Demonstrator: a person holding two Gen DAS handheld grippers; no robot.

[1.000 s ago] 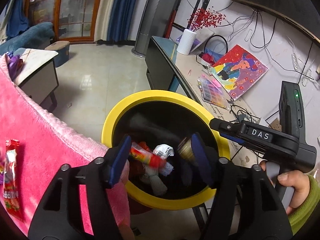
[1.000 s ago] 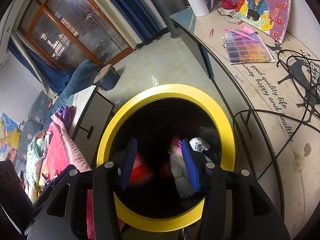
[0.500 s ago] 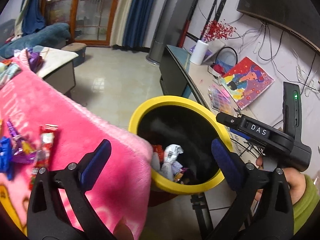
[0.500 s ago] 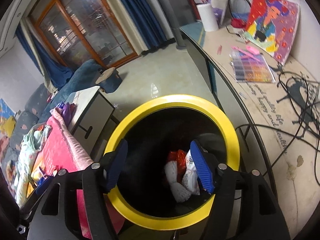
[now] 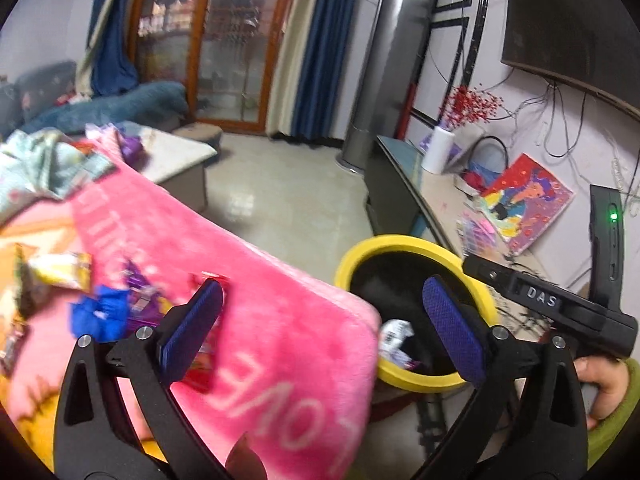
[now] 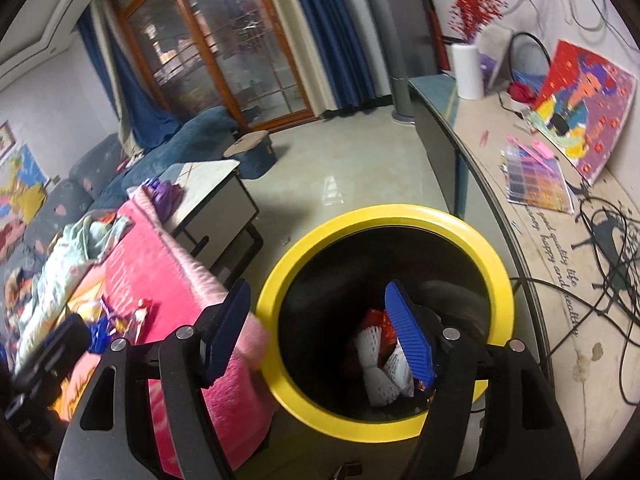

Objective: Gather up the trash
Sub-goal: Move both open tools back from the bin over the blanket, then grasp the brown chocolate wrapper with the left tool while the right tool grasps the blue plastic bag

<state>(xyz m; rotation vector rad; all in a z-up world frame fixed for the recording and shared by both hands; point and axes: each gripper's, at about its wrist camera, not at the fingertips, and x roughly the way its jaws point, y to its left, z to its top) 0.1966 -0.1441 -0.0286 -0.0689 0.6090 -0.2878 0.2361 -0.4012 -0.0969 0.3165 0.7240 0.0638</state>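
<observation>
The black bin with a yellow rim [image 5: 400, 240] [image 6: 384, 212] stands beside the pink blanket [image 5: 288, 328]. Inside it lie white foam netting and red wrappers [image 6: 380, 360] [image 5: 394, 336]. My left gripper [image 5: 322, 284] is wide open and holds nothing; it hangs over the blanket's corner and the bin's left edge. On the blanket lie a yellow wrapper [image 5: 60, 272], a blue wrapper [image 5: 96, 316] and a red wrapper [image 5: 200, 364]. My right gripper [image 6: 316, 286] is above the bin's near left rim, its jaws opening with nothing between them. Its body [image 5: 540, 304] shows in the left wrist view.
A long curved console [image 6: 520, 240] runs along the right with a painting [image 6: 580, 108], a bead box [image 6: 536, 180], cables [image 6: 608, 240] and a white vase [image 6: 466, 70]. A low table [image 6: 212, 192] and a blue sofa [image 6: 180, 140] stand beyond the blanket. Clothes [image 6: 80, 240] lie on the blanket.
Both grippers opened and drew up and back from the bin. The wrapper that the left one held now lies in the bin. The left view swung toward the blanket.
</observation>
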